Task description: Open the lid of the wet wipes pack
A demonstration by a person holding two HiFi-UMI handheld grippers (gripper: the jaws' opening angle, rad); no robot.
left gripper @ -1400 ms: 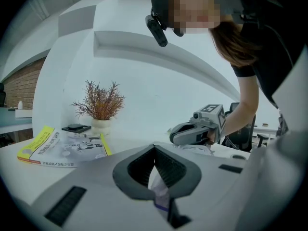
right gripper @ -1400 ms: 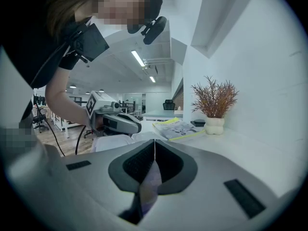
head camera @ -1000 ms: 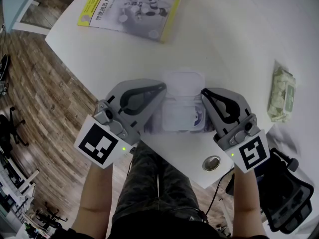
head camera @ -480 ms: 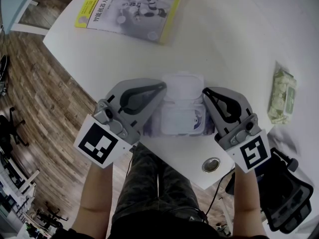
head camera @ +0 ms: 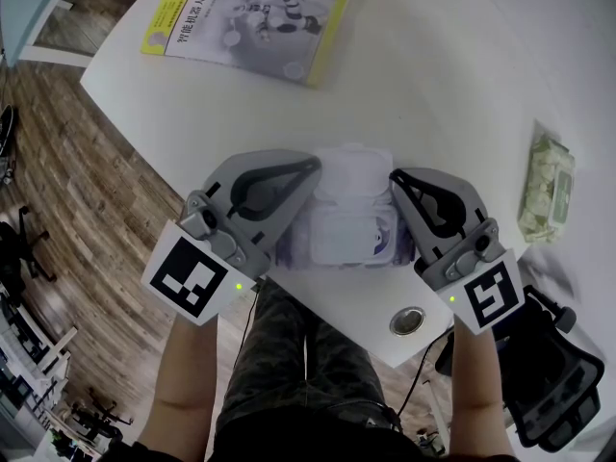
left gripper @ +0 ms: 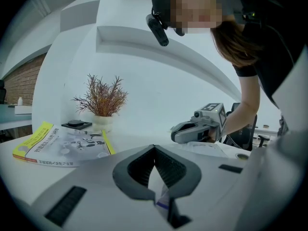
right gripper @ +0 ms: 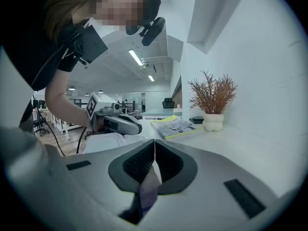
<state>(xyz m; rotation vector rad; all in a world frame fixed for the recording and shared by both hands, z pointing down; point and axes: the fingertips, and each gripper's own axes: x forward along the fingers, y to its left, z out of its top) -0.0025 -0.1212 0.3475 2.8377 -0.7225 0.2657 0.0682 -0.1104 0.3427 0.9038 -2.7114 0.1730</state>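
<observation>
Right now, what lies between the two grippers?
The wet wipes pack, lid open; left gripper and right gripper each pinch one end. Head view shows it.

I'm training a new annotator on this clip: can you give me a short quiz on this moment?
1. True or false: the lid of the wet wipes pack is flipped open.
2. What lies on the table beyond the grippers? A) book B) mug C) keyboard
3. Fill in: the left gripper and right gripper are each shut on one ___ of the pack.
Key: 1 true; 2 A; 3 edge.
</observation>
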